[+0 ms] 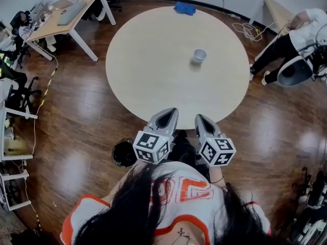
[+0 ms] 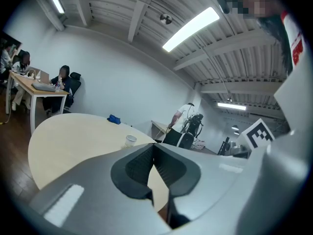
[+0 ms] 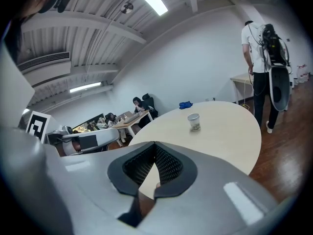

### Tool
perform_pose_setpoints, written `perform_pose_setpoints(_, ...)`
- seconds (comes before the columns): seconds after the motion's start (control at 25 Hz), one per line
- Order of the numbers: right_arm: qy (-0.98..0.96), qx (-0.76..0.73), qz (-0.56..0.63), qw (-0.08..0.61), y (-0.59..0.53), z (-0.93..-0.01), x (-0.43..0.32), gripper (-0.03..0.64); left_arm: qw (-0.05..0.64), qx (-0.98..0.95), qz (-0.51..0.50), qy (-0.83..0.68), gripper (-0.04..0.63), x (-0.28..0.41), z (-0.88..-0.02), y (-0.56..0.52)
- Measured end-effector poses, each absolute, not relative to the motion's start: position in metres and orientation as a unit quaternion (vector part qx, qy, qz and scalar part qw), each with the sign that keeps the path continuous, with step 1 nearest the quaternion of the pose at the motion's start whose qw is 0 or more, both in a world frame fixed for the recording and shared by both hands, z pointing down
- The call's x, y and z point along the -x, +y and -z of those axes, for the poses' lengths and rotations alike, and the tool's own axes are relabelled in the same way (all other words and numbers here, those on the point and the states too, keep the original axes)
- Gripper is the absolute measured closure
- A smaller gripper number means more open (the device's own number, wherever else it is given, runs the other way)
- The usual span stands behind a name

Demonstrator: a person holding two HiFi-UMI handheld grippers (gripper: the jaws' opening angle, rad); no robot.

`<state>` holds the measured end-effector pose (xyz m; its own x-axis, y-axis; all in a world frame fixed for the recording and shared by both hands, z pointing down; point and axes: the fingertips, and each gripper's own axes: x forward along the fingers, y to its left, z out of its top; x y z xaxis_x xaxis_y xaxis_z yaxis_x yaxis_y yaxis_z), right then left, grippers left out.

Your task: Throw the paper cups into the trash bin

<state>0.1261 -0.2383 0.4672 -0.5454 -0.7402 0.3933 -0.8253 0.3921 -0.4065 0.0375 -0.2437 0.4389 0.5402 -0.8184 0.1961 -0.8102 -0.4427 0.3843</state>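
Note:
One white paper cup (image 1: 200, 55) stands upright on the round beige table (image 1: 153, 70), right of centre and toward the far side. It also shows as the paper cup (image 2: 130, 140) in the left gripper view and the paper cup (image 3: 194, 122) in the right gripper view. A black trash bin (image 1: 124, 153) sits on the wooden floor near the person's left side. My left gripper (image 1: 171, 112) and right gripper (image 1: 200, 117) hover side by side at the table's near edge, well short of the cup. The left gripper (image 2: 154, 147) and the right gripper (image 3: 155, 145) are both shut with nothing between the jaws.
A blue cloth (image 1: 185, 7) lies at the table's far edge. A desk (image 1: 66, 14) with seated people stands at the far left. A person (image 1: 294, 40) with gear stands beyond the table at right, by cables (image 1: 248, 30) on the floor.

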Motion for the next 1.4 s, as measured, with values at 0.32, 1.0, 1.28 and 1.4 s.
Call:
perform_pose_setpoints(0.32, -0.852, -0.441, -0.267, 0.092, -0.299, -0.473, -0.144, 0.615, 0.220, -0.843, 0.001, -0.491, 0.595, -0.057, -0.446, -0.289)
perform_pose_setpoints(1.0, -0.885, -0.378, -0.055, 0.267, -0.470, -0.520, -0.140, 0.615, 0.253, -0.768, -0.002, -0.588, 0.595, -0.017, -0.460, -0.319)
perform_pose_setpoints(1.28, -0.879, -0.346, -0.058, 0.323, -0.518, -0.561, -0.127, 0.596, 0.268, -0.778, -0.015, -0.569, 0.595, -0.027, -0.473, -0.351)
perform_pose_setpoints(1.4, -0.876, -0.330, -0.057, 0.347, -0.528, -0.574, -0.126, 0.552, 0.279, -0.785, -0.003, -0.553, 0.595, -0.038, -0.479, -0.368)
